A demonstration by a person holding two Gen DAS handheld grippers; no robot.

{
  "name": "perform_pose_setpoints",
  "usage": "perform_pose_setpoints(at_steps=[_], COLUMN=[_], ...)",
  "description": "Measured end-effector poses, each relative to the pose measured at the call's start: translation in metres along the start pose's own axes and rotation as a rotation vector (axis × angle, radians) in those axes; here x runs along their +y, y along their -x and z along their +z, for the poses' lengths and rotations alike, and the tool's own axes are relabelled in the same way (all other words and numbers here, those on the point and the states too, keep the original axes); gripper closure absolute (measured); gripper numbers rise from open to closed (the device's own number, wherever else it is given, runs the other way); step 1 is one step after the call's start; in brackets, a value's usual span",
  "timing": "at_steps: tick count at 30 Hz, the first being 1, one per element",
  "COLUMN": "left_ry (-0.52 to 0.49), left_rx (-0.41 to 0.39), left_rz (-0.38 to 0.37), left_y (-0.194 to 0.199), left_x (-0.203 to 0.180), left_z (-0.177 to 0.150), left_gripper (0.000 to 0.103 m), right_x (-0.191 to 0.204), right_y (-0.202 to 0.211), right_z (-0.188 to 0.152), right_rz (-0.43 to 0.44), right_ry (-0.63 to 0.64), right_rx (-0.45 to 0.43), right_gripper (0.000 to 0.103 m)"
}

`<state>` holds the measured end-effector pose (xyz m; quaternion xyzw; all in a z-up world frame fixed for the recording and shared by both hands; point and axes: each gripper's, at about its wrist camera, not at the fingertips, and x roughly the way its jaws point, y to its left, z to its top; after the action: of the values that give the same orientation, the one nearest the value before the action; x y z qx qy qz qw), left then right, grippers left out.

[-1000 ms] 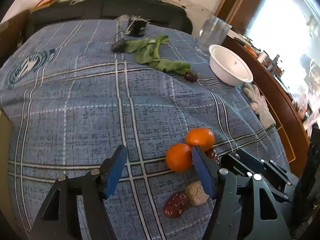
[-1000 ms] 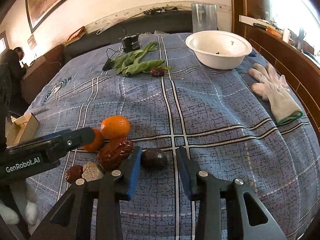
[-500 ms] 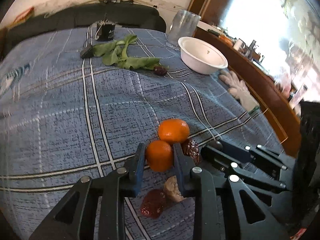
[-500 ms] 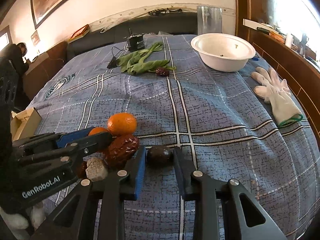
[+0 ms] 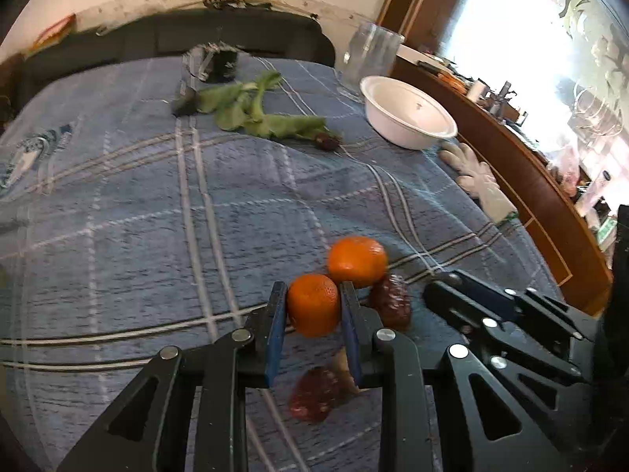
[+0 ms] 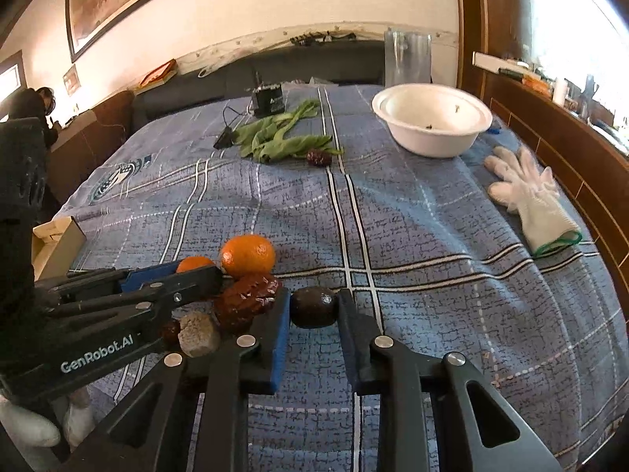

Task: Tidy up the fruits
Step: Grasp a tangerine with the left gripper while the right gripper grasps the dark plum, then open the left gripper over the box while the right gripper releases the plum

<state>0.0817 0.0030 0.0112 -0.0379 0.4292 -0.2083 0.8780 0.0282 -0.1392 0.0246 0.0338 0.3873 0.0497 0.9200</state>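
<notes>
In the left wrist view, my left gripper [image 5: 312, 293] has a small orange [image 5: 313, 310] between its blue pads; the jaws are closing and the pads press on both its sides. A second orange [image 5: 357, 261] and a wrinkled red date [image 5: 391, 303] lie just beyond. In the right wrist view, my right gripper [image 6: 313, 301] is shut on a dark round fruit [image 6: 313, 308] low over the blue plaid cloth [image 6: 412, 236]. The left gripper [image 6: 188, 271] reaches in from the left. A white bowl [image 6: 432, 126] stands at the far right.
A beige lump [image 6: 198, 334] and another date sit under the left gripper. Green leaves [image 6: 279, 137] with a date [image 6: 318, 157], a black device [image 6: 269, 98] and a glass [image 6: 407, 59] are at the back. A white glove [image 6: 526, 192] lies right, and a wooden ledge borders that side.
The left jaws, wide apart a second ago, have come in around the near orange. The right jaws have narrowed onto the dark fruit. Both hands stayed in place.
</notes>
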Motion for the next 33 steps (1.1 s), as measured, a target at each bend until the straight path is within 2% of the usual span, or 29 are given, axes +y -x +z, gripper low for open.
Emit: perform_pose_setpoints(at_steps=[4,8,12,16,21,25,27,33], left_ry=[0.018,0.077,0.164,0.254,0.374,0.447,0.484,0.531], left_rx=[-0.059,-0.113,-0.135,-0.137,-0.065,-0.026,-0.018,-0.004], left_rz=[0.06,0.078,0.149,0.296,0.416,0.436,0.404,0.398], left_y=[0.034,0.088,0.14,0.182,0.196,0.194,0.192,0.186], left_x=[0.002,0.021,0.062,0.123,0.192,0.226,0.234,0.246], left_z=[0.0,-0.009,-0.031,-0.059,-0.084,-0.094,-0.095,-0.096], left_gripper=[0.078,0.078,0.078,0.078,0.078,0.078,0.078,0.077], right_x=[0.009,0.031,0.074,0.131,0.211,0.269,0.289,0.319], right_y=[0.012,0.038,0.062,0.071,0.064,0.049,0.037,0.002], right_z=[0.002,0.005,0.006,0.003,-0.007,-0.018,-0.023,-0.039], right_rz=[0.002,0.069,0.2,0.338,0.503,0.56,0.567,0.516], right_ry=[0.013,0.033,0.079,0.147,0.241,0.318,0.344,0.398], right_rx=[-0.028,-0.057,-0.052,-0.018,0.064,0.126,0.162,0.229], right_gripper=[0.078,0.078,0.077,0.077,0.077,0.076,0.076,0.076])
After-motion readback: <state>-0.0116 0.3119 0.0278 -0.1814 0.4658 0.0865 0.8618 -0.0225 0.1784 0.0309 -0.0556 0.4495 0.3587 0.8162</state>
